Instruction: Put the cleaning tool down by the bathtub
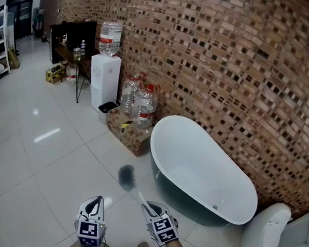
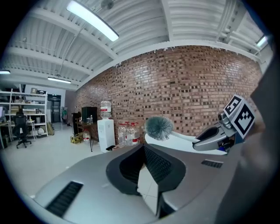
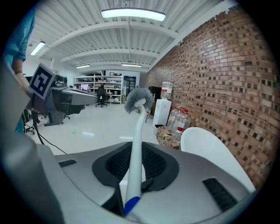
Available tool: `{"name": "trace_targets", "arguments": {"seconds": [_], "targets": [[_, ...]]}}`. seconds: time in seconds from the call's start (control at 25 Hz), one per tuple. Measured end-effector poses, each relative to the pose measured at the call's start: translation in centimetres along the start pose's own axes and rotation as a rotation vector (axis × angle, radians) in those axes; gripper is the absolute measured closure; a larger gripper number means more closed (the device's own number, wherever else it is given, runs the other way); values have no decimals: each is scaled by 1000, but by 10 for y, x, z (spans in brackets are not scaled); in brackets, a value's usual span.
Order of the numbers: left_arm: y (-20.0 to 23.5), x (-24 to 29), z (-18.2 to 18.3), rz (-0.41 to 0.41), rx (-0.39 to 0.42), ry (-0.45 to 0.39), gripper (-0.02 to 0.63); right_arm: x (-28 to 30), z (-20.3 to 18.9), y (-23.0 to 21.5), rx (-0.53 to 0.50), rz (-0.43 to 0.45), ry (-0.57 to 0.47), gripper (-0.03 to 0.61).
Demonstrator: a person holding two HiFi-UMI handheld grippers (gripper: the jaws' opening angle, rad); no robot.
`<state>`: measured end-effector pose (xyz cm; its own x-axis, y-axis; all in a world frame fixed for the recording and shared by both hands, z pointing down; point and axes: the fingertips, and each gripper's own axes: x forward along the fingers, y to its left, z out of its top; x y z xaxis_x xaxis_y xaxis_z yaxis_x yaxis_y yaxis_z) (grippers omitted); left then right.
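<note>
Two grippers sit low in the head view, above a glossy white tiled floor [image 1: 42, 158]. The right gripper [image 1: 152, 207] is clamped on the white plastic handle of a toilet brush with a grey bristle head [image 1: 134, 189]. The brush slants up and away to the left, its head in the air over the floor, near one end of the white oval bathtub [image 1: 199, 168] that stands against the red brick wall [image 1: 231, 62]. The left gripper [image 1: 94, 200] is just beside the right one, its jaws a narrow gap apart with only floor showing between them.
</note>
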<state>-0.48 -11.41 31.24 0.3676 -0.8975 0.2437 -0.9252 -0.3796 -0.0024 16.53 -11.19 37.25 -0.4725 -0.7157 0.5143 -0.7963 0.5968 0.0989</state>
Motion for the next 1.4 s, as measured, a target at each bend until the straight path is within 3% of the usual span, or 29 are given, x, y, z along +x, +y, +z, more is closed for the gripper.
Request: {"name": "trace_targets", "arguments": {"seconds": [0.12,0.28,0.8,1.04,1.2,1.4], "targets": [[-44,11,20,-45,-6,-16,609,-25,-10,-31,0,-33,-9,499],[-103,38,35,-105,71,-12,609,-53,-28,-79,16,-77,-17,499],[-248,84,26,-242,195,60,609,-108,-113,-173,-117,-124,82,499],[-286,119,34,-298,248,25,609,-104,-136,-200,-161,-126,142,499],[-297,135,17,-368,277,38,609,-89,-148,-203,-210,-126,213,499],[-293,145,-3,-429,237,85,609,-71,-168,-196,-309,-95,341,499]]}}
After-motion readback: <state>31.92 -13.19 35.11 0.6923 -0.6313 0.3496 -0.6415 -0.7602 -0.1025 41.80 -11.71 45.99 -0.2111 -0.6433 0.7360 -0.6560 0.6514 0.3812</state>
